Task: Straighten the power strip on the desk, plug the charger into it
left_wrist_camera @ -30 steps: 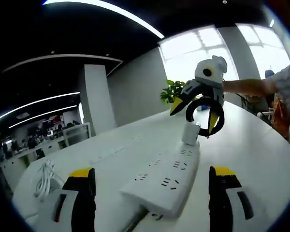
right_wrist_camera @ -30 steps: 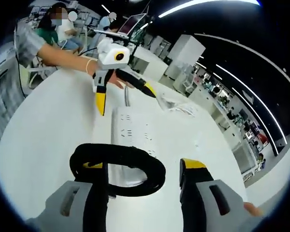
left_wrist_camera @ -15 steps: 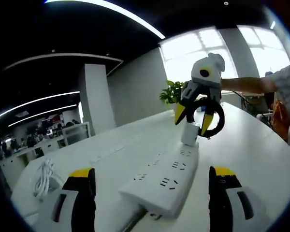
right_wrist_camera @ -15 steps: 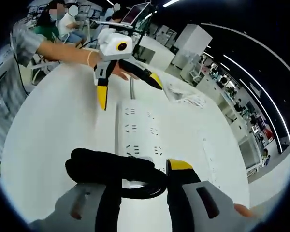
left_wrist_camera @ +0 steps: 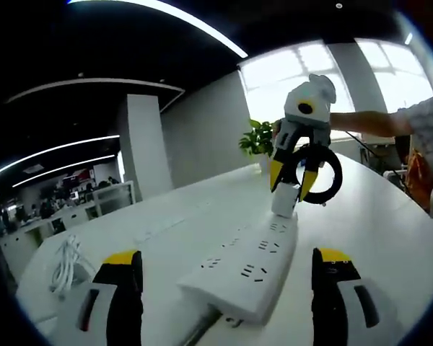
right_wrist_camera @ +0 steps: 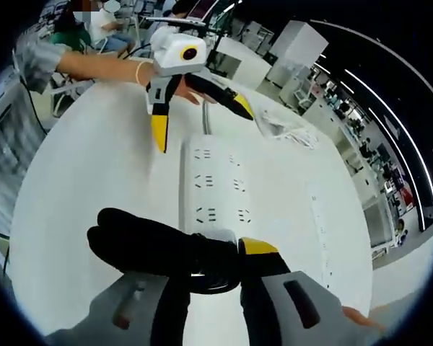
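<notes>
On a smooth white bench [left_wrist_camera: 390,238], your right claw [left_wrist_camera: 294,180] is clamped on the small white block-shaped charger [left_wrist_camera: 284,200], which stands upright at the far end of the long white plastic power strip [left_wrist_camera: 247,267]. A black rubbery cable coil [left_wrist_camera: 319,174] loops beside the claw's yellow-tipped fingers. Your left claw [left_wrist_camera: 227,288] rides with its black, yellow-capped fingers spread wide apart, one either side of the strip's near end, touching nothing. In the right gripper view, the power strip [right_wrist_camera: 215,193] runs straight away from the charger end toward that open left claw [right_wrist_camera: 196,115], with the cable coil [right_wrist_camera: 159,249] bunched across the right claw's closed fingers. A loose white cord [left_wrist_camera: 66,265] lies at the bench's left edge
</notes>
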`<action>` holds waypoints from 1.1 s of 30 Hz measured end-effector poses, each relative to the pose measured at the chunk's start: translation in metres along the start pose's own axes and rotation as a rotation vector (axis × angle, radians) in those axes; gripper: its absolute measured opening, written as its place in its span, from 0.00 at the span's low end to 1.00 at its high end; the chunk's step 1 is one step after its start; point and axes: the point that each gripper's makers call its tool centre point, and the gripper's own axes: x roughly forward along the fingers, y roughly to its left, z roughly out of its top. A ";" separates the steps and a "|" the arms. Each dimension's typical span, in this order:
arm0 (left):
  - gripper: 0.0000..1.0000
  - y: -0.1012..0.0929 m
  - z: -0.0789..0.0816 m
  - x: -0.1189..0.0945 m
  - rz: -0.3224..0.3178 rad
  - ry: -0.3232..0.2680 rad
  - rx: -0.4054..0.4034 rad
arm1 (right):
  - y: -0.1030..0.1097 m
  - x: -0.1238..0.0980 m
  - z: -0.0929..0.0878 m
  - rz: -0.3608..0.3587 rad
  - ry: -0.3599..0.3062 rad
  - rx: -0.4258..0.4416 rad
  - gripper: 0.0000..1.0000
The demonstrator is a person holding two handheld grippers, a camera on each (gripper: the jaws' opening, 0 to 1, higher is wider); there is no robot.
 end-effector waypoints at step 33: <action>0.99 -0.006 0.009 0.016 -0.044 -0.008 -0.003 | 0.011 0.016 -0.008 0.262 0.296 0.163 0.21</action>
